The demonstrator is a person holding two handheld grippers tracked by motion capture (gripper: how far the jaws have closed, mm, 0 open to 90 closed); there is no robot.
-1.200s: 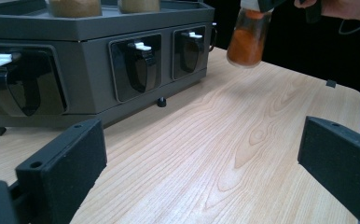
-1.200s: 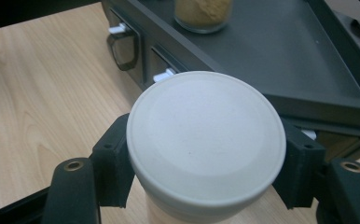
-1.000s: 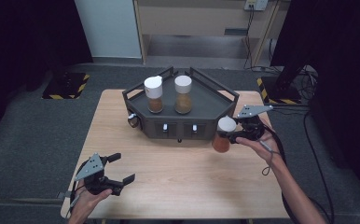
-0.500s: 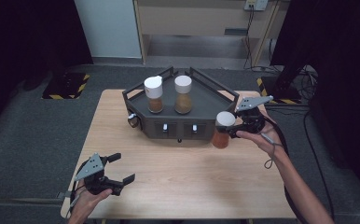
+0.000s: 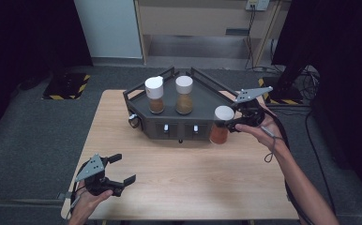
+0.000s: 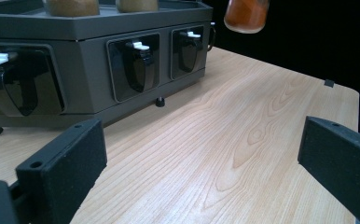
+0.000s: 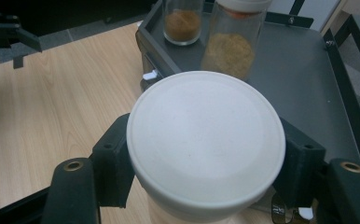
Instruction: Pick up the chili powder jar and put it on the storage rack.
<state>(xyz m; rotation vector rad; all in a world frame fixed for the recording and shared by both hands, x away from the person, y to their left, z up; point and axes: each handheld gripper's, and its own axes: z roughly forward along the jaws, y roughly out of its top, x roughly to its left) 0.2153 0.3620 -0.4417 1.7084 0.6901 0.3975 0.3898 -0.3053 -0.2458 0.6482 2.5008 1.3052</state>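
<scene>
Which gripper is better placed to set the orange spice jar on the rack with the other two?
Right. The right gripper is already shut on the orange spice jar, held off the table beside the rack. The left gripper hangs open at the table's near edge, far from it.

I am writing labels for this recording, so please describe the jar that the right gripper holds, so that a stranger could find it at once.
Start at the dark angular tray at the far middle of the wooden table. At its front right corner, the right gripper clamps a white-lidded jar of orange-red powder. Unlike the two jars of brown powder standing on the tray, it is held in the air, off the tray.
</scene>
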